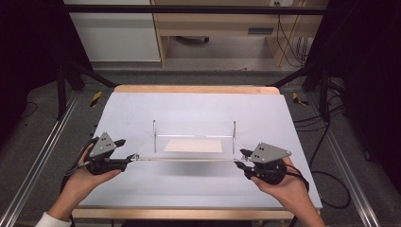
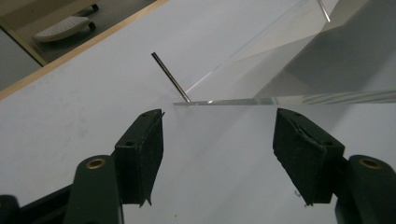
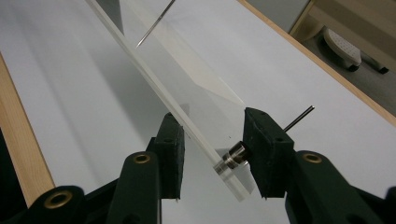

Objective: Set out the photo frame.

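Both hands are working at the table's six o'clock edge: right gripper (image 3: 212, 149) straddling the clear rack (image 1: 194, 158) without pinching, left gripper (image 2: 217, 149) gaping short, needing level, matched closing.

Free room and obstacles. The white table top (image 1: 189, 189) lies bare on the near side, between both hands, and again behind the clear acrylic stand (image 1: 189, 159). The stand's front edge spans the middle. Two thin metal posts (image 1: 154, 130) rise upright from its rear corners, with a thin bar between their tops. The left gripper (image 2: 217, 140) has open table between its spread jaws. The right gripper (image 3: 212, 154) straddles the stand's corner.
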`<state>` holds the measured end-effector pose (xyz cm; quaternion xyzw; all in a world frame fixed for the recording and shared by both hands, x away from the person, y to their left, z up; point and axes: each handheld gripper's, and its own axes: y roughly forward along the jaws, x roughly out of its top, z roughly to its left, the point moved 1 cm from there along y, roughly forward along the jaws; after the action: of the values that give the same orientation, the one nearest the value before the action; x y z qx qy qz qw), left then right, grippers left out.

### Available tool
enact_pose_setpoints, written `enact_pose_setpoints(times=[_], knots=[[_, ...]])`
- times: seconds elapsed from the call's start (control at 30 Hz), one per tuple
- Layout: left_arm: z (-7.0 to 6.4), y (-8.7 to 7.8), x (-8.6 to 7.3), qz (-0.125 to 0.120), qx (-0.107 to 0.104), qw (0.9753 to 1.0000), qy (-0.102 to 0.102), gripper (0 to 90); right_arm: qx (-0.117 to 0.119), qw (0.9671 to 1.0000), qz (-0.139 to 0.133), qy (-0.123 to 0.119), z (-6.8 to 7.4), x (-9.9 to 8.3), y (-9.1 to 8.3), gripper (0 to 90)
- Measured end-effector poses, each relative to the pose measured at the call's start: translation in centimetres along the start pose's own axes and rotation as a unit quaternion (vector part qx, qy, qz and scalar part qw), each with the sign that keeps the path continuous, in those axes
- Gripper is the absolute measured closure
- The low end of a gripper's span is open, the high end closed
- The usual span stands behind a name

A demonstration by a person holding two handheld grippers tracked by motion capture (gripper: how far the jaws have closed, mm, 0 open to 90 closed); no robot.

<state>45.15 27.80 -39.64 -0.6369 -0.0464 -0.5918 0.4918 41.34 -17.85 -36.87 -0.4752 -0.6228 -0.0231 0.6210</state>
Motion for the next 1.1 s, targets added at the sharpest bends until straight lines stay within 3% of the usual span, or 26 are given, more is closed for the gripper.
enact_pose_setpoints(times=[0.4, 0.63, 0.77, 0.93, 1.1], knots=[[-2.1, -1.1, 1.3, -0.021, -0.019, 0.9994, 0.021, 35.0, 0.005, 0.9999, 0.004, 0.010, -0.4, 0.4, 0.0, 59.6], [-3.6, -2.5, 3.1, -0.042, -0.013, 0.9976, 0.052, 34.1, 0.008, 0.9998, 0.008, 0.017, -0.8, 0.8, 0.0, 59.5], [-4.6, -3.0, 4.4, -0.047, -0.007, 0.9951, 0.086, 34.8, 0.009, 0.9998, 0.010, 0.017, -0.9, 0.9, 0.0, 59.5], [-5.8, -2.7, 5.8, -0.040, 0.006, 0.9887, 0.145, 38.1, 0.011, 0.9997, 0.013, 0.020, -1.0, 1.0, 0.0, 59.5], [-6.5, -1.7, 6.3, -0.026, -0.001, 0.9836, 0.178, 44.1, 0.013, 0.9996, 0.014, 0.022, -1.1, 1.2, 0.0, 59.3]])
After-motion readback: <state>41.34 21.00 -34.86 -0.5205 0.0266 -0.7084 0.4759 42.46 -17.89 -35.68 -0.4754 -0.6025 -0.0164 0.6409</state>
